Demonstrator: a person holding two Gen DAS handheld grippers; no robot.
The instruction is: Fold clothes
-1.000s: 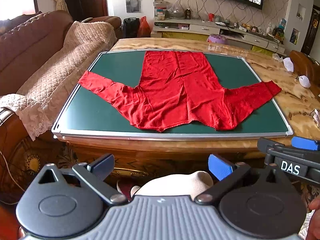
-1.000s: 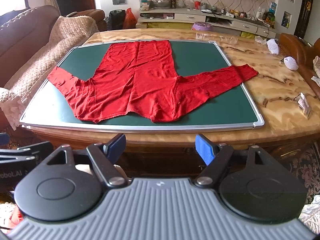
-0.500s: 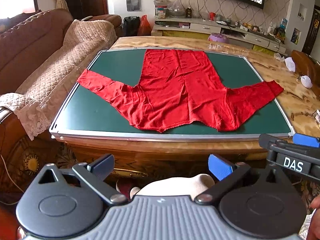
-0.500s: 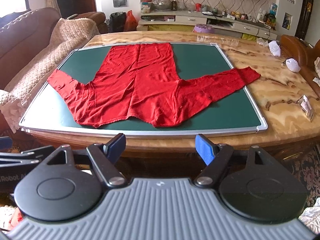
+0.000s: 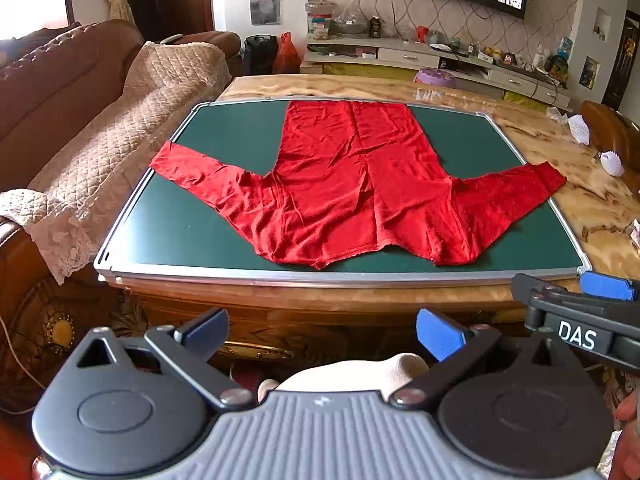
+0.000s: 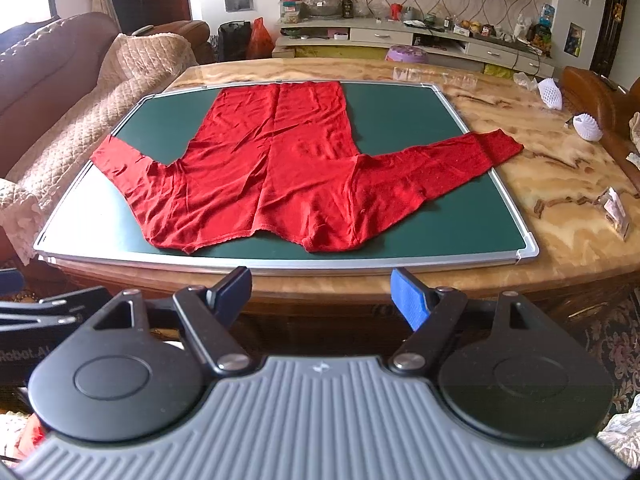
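A red long-sleeved top (image 5: 348,184) (image 6: 276,168) lies flat on a green board (image 5: 208,224) (image 6: 416,120), collar side toward me and both sleeves spread outward. The right sleeve end reaches past the board's edge onto the table. My left gripper (image 5: 322,330) hangs open in front of the table's near edge, short of the cloth, with nothing between its blue pads. My right gripper (image 6: 322,294) is open too, just before the board's near rim, holding nothing. The right gripper's arm (image 5: 580,320) shows at the right of the left wrist view.
The board rests on a marble-patterned table (image 6: 552,184). A brown sofa with a quilted cover (image 5: 104,132) stands at the left. Small white objects (image 6: 586,126) and a folded paper item (image 6: 616,212) lie on the table's right side. A cluttered TV shelf (image 6: 400,36) runs along the back.
Both views have crept slightly closer to the table; the red top has not moved and both grippers stay open.
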